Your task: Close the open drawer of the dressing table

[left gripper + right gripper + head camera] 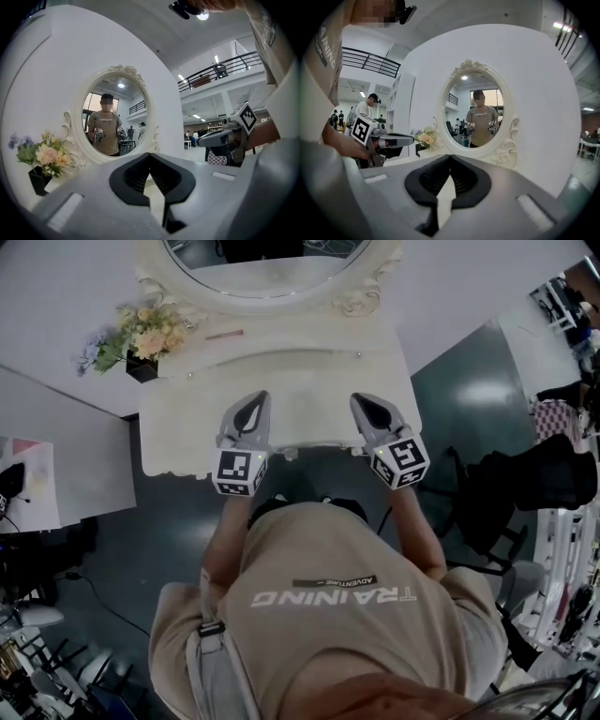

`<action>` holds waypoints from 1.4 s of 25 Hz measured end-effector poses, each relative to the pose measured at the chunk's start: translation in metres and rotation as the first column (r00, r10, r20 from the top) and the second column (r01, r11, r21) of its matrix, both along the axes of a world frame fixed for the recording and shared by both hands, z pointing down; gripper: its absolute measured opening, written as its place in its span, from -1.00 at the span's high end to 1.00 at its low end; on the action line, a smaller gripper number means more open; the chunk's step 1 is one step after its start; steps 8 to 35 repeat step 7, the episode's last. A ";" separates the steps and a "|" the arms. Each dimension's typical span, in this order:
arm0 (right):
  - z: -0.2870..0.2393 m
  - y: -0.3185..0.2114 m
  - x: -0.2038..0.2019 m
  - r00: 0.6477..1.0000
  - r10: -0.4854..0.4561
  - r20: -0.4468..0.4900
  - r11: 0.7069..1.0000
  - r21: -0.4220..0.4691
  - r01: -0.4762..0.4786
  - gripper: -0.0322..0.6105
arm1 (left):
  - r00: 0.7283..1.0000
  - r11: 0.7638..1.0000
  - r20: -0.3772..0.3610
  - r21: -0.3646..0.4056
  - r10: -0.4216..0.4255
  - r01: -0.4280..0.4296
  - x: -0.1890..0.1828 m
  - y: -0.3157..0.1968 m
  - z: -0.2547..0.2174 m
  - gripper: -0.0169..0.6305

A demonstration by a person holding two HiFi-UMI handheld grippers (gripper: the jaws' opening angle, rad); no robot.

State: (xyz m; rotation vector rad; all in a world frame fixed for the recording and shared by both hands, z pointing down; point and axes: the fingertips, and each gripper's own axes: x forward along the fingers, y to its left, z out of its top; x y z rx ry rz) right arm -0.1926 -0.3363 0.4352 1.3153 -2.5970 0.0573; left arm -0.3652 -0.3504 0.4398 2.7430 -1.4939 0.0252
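Held over dressing table [187, 442], left gripper [257, 401] and right gripper [364, 401] pinched closed, empty; drawer front [319, 444] crosswise at frame centre, between both, equally near.

You get bright, even overhead light in head view; white glossy dressing-table counter [281, 399] near washed out, pale glare patch on dark grey floor [459, 413]. Both gripper views: heavy fisheye bend, black corners; ceiling lamp [121, 85] glints in oval white-framed mirror [117, 117]; close foreground soft.

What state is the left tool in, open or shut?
Shut: the left tool has its jaw tips meeting, with nothing held between them.
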 end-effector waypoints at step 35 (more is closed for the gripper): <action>0.004 0.019 0.009 1.000 0.002 -0.013 1.000 -0.005 -0.002 0.89 | 0.999 0.998 -0.032 -0.059 -0.002 0.000 0.005 0.016 0.013 0.95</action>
